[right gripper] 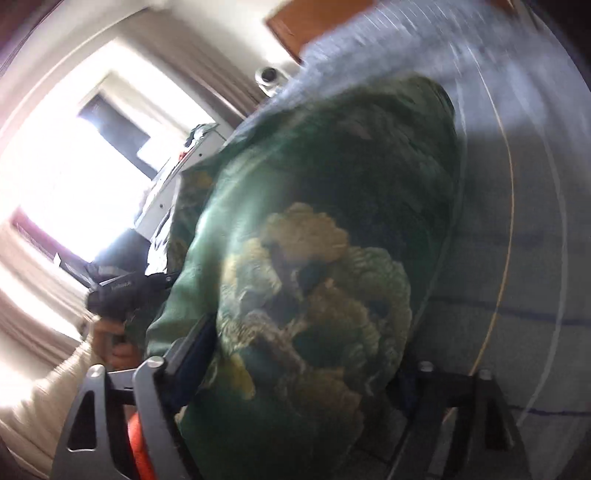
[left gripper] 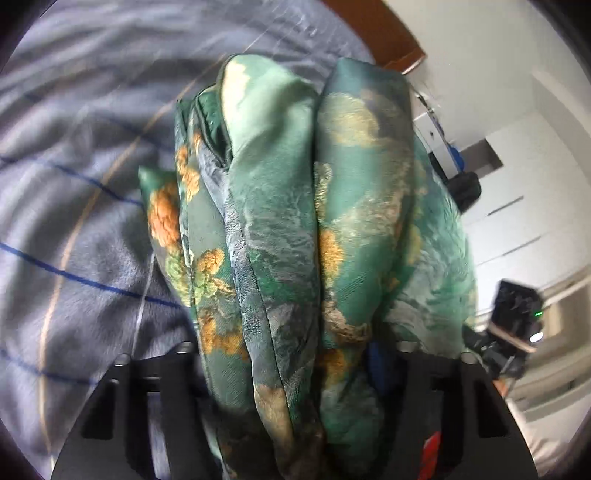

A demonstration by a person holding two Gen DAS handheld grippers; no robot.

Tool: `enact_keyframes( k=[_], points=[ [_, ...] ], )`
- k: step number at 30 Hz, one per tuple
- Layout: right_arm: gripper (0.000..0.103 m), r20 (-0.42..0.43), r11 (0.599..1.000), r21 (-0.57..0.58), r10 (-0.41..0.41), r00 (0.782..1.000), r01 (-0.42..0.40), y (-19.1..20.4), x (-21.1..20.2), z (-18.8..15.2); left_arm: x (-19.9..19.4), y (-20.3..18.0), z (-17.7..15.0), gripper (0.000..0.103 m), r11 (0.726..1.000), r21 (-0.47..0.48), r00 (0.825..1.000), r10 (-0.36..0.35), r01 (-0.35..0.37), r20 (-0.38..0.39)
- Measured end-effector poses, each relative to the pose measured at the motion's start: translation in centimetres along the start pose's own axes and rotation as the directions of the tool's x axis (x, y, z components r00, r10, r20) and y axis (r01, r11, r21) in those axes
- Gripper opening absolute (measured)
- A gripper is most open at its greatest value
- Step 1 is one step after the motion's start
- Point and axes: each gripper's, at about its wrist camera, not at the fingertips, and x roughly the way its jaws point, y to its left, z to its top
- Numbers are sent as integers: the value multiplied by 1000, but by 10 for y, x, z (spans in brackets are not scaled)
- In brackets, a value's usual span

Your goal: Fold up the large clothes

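A green satin garment [left gripper: 280, 206] with orange and cream flowers is gathered into a thick, folded bundle over a grey-blue striped bed cover [left gripper: 74, 184]. My left gripper [left gripper: 295, 369] is shut on the bundle's near end, and the cloth fills the whole gap between its black fingers [left gripper: 177, 373]. In the right wrist view the same garment [right gripper: 332, 221] bulges up and blurs. My right gripper [right gripper: 299, 369] is shut on it, a finger [right gripper: 192, 350] pressing on each side. The left gripper's black body [right gripper: 125, 291] and a hand [right gripper: 110, 339] show at the bundle's left edge.
The bed cover [right gripper: 517, 258] spreads around the bundle. A brown wooden headboard [left gripper: 369, 29] stands at the far end. White cupboards [left gripper: 517, 184] and a black device with a green light [left gripper: 517, 306] are on the right. A bright window [right gripper: 74, 166] with curtains lies beyond.
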Motion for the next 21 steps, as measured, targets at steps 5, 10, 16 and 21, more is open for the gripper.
enact_keyframes(
  k=[5,10,16,21],
  points=[
    [77,119,980,-199,-5,993,29,53,-33,3,-27,-51,7,54,995,92,994,22,-32,111],
    [77,205,978,-210,45,978,-1,39,-55,47,-22,-87,69,54,990,142,984,-14,-12,178],
    [77,203,989,-147,57,977,-27,-22,-33,129,39,-100,137,55,987,154,985,20,-47,172],
    [82,87,999,34,35,996,-38,-105,13,141,130,-56,143,83,990,60,992,121,-124,39]
  ],
)
